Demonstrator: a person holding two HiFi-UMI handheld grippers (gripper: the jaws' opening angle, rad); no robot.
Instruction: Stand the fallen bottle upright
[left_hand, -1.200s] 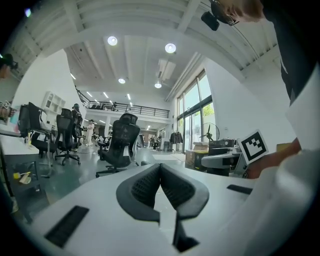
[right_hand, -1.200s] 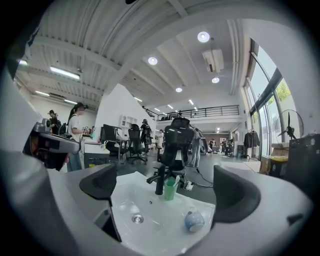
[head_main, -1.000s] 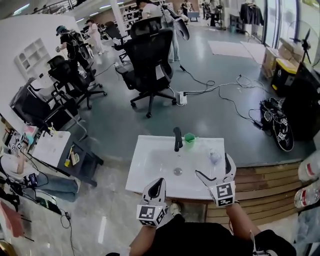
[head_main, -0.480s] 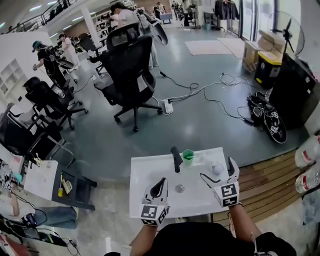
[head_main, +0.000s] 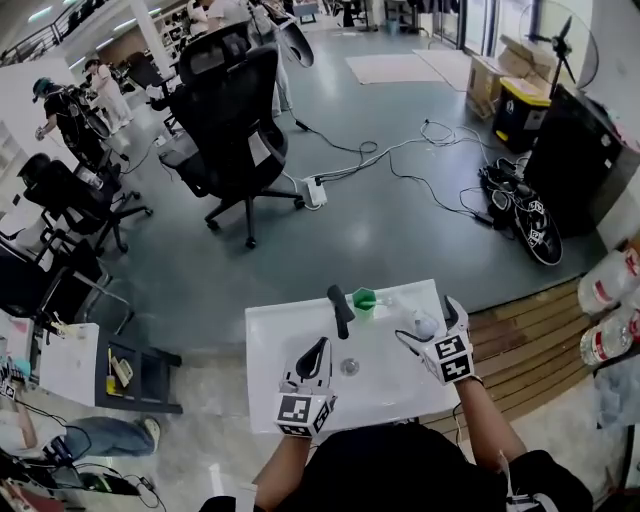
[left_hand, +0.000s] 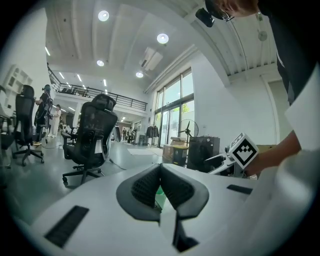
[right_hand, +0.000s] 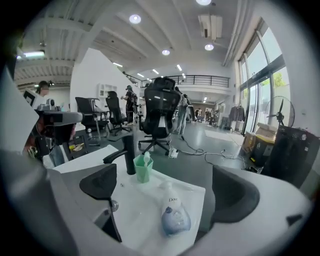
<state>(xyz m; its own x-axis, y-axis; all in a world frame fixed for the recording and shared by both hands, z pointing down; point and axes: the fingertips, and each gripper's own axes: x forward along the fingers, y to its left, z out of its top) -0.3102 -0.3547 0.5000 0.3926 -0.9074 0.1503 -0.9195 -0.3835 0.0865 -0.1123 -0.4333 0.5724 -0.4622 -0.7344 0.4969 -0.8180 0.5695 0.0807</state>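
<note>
A clear pump bottle (right_hand: 174, 216) with a blue label lies on its side on the white sink (right_hand: 135, 210), at its right end, pump end pointing to the green cup (right_hand: 143, 169). My right gripper (right_hand: 167, 189) is open just short of the bottle, one jaw on either side, not touching it. From the head view, the bottle (head_main: 423, 321) lies at the tips of the right gripper (head_main: 427, 328). My left gripper (head_main: 317, 350) hovers over the sink's near left part, jaws shut with nothing held. The left gripper (left_hand: 161, 186) points at the cup.
A black faucet (head_main: 340, 309) stands at the back of the sink (head_main: 290, 335), the green cup (head_main: 363, 298) beside it, and the drain (head_main: 349, 367) in the basin. Wooden planks (head_main: 520, 330) and water jugs (head_main: 606, 285) lie to the right. Office chairs (head_main: 232, 115) and cables (head_main: 420, 160) are beyond.
The right gripper has moved forward over the sink until its open jaws reach the fallen bottle. The left gripper has also come forward over the sink. The head view has shifted.
</note>
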